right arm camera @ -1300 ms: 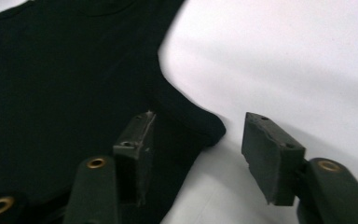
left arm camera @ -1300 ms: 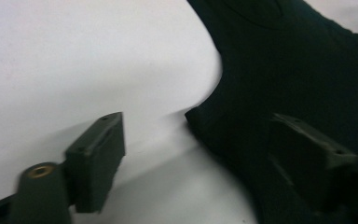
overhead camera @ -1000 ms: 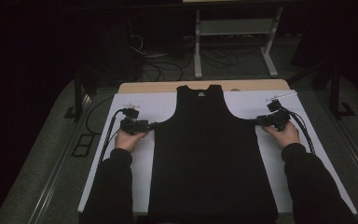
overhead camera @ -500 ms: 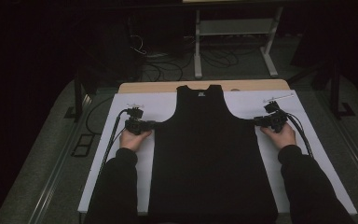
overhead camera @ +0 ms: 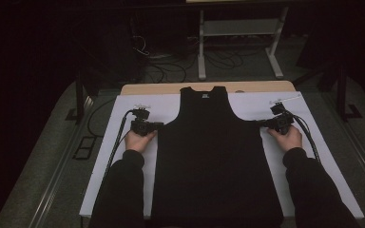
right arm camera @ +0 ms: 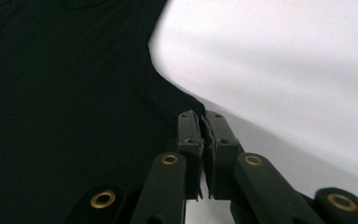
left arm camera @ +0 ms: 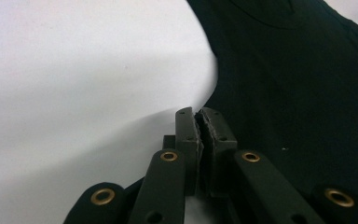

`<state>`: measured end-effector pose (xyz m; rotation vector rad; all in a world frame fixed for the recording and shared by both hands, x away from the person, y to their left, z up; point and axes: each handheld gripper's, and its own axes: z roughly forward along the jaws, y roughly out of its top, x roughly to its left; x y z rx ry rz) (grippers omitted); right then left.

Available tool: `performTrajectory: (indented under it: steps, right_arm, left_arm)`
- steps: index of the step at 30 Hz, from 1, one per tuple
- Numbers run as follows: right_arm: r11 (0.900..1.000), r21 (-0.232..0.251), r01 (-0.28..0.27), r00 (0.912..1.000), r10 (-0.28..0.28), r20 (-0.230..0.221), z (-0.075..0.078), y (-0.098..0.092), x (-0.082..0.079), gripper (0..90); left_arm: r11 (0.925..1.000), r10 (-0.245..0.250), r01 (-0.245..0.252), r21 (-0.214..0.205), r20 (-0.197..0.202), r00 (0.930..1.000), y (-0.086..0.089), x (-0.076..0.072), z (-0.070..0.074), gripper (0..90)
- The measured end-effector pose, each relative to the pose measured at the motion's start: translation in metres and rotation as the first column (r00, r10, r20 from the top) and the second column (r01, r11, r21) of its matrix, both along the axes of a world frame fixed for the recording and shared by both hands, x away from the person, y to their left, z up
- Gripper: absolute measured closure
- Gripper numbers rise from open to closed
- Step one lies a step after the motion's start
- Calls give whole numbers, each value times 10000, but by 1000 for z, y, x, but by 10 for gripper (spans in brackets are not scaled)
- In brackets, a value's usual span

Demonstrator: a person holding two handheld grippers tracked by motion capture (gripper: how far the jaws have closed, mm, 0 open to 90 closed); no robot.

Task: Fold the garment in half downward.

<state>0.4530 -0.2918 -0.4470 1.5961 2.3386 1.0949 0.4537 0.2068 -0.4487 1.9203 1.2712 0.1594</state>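
Two hand-held grippers meet a black tank top [overhead camera: 216,161] lying flat mid-desk [overhead camera: 123,156]. Left hand-held gripper [overhead camera: 160,125] has just closed, pinching its left side seam below the armhole; right hand-held gripper [overhead camera: 262,123] likewise pinches the right seam.

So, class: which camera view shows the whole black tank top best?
The high view: the whole black tank top lies flat on the white sheet. Each gripper view shows one armhole edge by its jaws.
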Motion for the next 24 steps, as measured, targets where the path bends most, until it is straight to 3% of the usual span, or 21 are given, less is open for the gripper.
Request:
performTrajectory:
  steps: [14, 24]
  right_arm:
    - [9998, 163, -62, 9997, 58, 222, 8, -1, -4, 850]
    - [9970, 777, -18, 9990, -16, 437, 13, -5, -11, 853]
  left_arm:
    - [10000, -21, 22, -47, 248, 9997, 0, -4, 9, 848]
    - [9998, -136, 143, -140, 436, 9990, -1, -11, 18, 849]
